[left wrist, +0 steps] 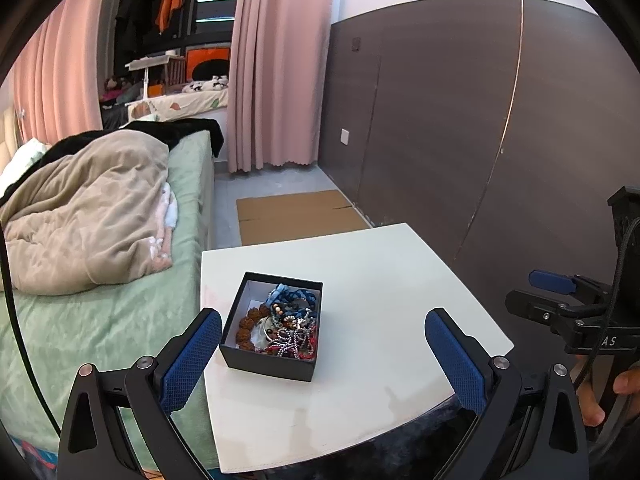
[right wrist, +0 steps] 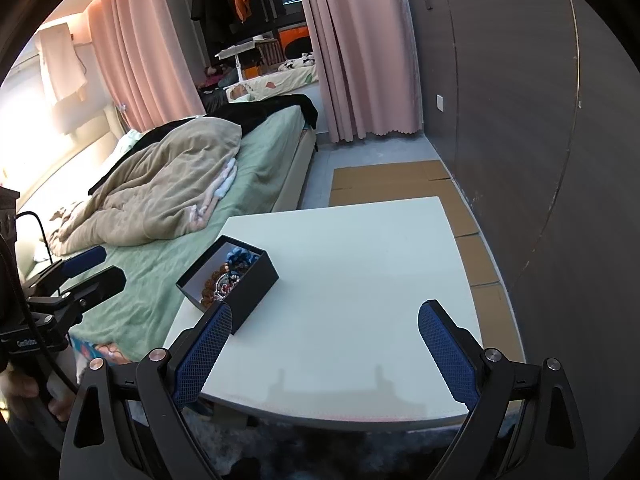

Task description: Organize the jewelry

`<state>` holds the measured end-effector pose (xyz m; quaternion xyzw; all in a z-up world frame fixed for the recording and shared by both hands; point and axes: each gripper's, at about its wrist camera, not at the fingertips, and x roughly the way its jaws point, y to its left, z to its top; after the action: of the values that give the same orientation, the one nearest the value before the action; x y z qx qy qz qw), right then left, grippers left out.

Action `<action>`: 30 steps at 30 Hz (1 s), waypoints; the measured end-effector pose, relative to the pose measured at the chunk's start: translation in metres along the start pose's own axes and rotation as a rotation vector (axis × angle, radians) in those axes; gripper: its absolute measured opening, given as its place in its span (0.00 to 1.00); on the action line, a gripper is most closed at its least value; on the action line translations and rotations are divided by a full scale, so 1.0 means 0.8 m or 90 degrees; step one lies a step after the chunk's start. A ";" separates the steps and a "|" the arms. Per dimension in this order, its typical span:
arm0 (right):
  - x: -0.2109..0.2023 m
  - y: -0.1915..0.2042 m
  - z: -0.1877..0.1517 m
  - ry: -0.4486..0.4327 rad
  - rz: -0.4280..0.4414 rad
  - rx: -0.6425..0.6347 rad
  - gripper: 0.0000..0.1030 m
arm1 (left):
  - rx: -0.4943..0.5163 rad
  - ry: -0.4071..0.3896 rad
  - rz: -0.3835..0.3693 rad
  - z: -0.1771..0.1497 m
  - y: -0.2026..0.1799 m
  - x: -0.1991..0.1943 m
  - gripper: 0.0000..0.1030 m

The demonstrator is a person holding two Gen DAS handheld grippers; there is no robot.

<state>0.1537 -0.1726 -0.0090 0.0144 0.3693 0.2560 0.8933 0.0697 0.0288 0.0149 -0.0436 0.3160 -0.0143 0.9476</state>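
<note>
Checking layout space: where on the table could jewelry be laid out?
The white table is bare right of the black box, out to its wall-side edge, and in front toward both grippers. Crowded only inside the box, where the jewelry lies tangled.

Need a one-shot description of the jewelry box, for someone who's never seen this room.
Beside the green bed stands a white table. The black box sits near its bed-side edge, open-topped, white-lined, heaped with tangled beads and bracelets. It is the only object on the table.
</note>
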 end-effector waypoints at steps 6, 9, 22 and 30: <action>0.002 0.002 0.000 -0.002 0.001 0.000 0.92 | -0.003 -0.001 0.000 -0.001 0.004 -0.002 0.98; 0.004 0.005 -0.001 -0.002 0.001 0.000 0.92 | -0.001 -0.001 0.002 -0.002 0.006 -0.003 0.98; 0.004 0.008 -0.003 -0.008 0.000 -0.003 0.92 | 0.007 -0.003 0.008 -0.002 0.002 -0.002 0.98; 0.004 0.008 -0.003 -0.007 0.000 -0.002 0.92 | 0.008 -0.005 0.009 -0.002 0.002 -0.002 0.98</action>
<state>0.1515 -0.1658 -0.0113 0.0144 0.3643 0.2562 0.8952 0.0679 0.0307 0.0146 -0.0355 0.3122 -0.0096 0.9493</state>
